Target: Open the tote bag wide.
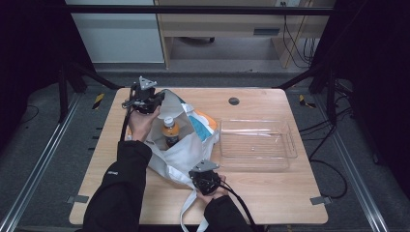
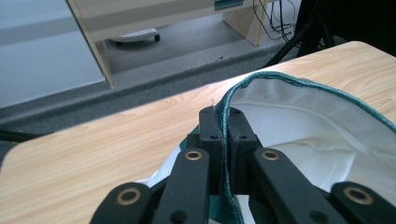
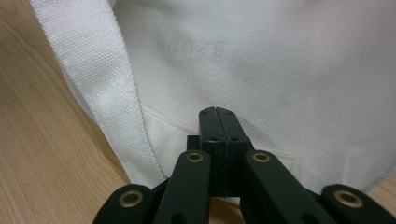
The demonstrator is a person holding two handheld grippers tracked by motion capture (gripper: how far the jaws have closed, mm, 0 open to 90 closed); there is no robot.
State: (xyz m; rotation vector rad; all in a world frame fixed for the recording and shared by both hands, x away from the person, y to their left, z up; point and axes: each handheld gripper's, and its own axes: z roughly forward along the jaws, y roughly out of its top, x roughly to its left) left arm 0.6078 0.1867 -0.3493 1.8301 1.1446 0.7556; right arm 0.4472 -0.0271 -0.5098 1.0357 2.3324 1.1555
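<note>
Count: 1 white tote bag, 1 bottle w/ white cap and orange contents, 1 clear plastic tray, 2 grippers, 1 wooden table. Some teal/orange item also sits inside the bag near the bottle; can't tell what it is.

Bag: lies approx. centre-left of table, mouth held open, just beside the tray's left wall. Bottle stands upright inside the bag, between the two grippers.

Left gripper: at far edge of bag mouth. Left gripper view: jaws clenched on the green-trimmed rim; the trim runs straight down between the two pads, pinched. White bag lining spreads to the right of the jaws, bare table to the left.

Right gripper: at near side of bag, close to the table's front edge. Right gripper view: jaws fully closed, pads meeting w/ no visible gap, tips up against the white fabric. Whether a fold of cloth is nipped between them — cannot tell. One white strap runs diagonally down to the left of the jaws; faint lettering on the cloth above the tips.

Tray: right of bag, well apart from both grippers.
</note>
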